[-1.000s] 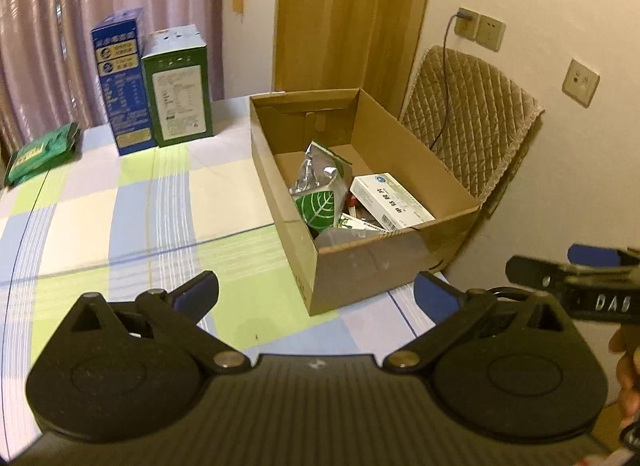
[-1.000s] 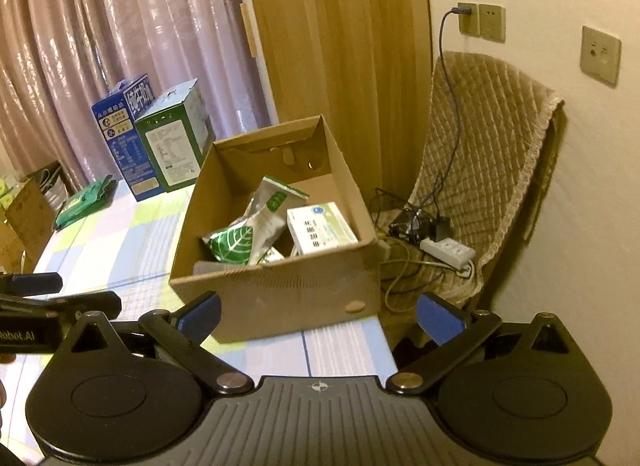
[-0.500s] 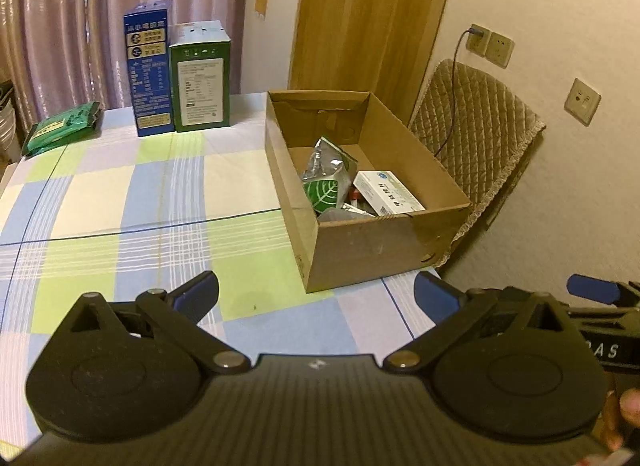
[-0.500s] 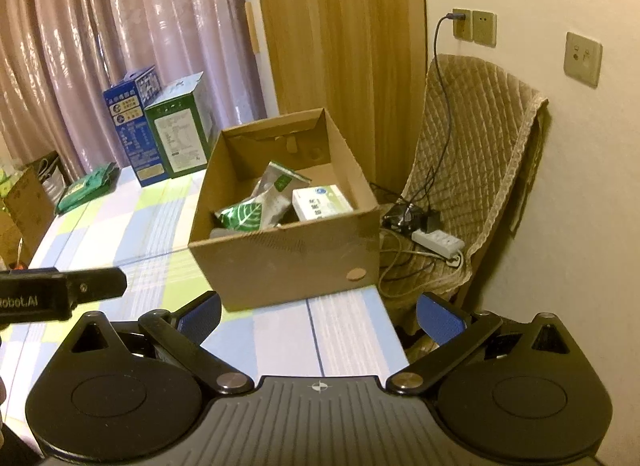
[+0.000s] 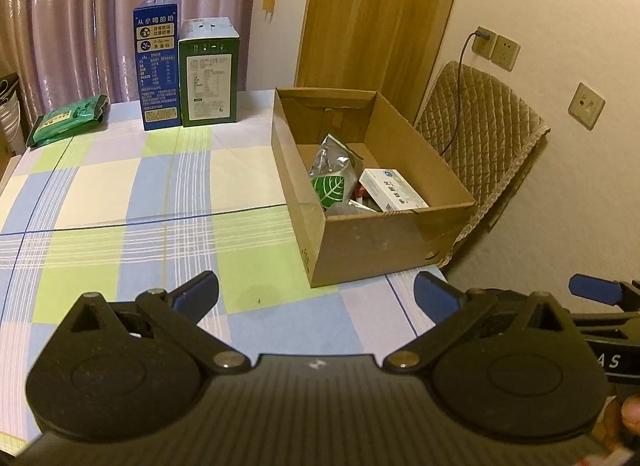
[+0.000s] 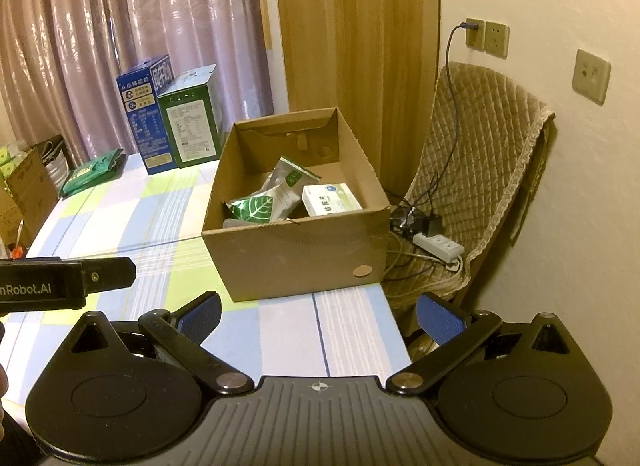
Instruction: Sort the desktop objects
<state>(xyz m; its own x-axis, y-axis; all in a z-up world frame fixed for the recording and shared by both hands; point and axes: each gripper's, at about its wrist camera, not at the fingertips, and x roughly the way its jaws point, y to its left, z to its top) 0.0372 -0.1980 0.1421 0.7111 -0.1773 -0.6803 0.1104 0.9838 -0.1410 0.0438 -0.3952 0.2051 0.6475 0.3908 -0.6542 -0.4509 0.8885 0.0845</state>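
1. Left tool (image 5: 314,300) hangs over the checked surface (image 5: 120,201), fingers apart, empty.
2. Right tool (image 6: 318,316) likewise spread wide, empty.
3. Cardboard box (image 6: 296,258) sits at the surface's right edge, leaf packet (image 6: 256,207) and white carton (image 6: 330,197) inside.

Black claw (image 5: 316,296), blue fingertips (image 5: 198,294)

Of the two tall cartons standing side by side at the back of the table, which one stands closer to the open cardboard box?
The green carton; it stands between the blue carton and the cardboard box.

Dim warm indoor light, fisheye-bent edges, sharp
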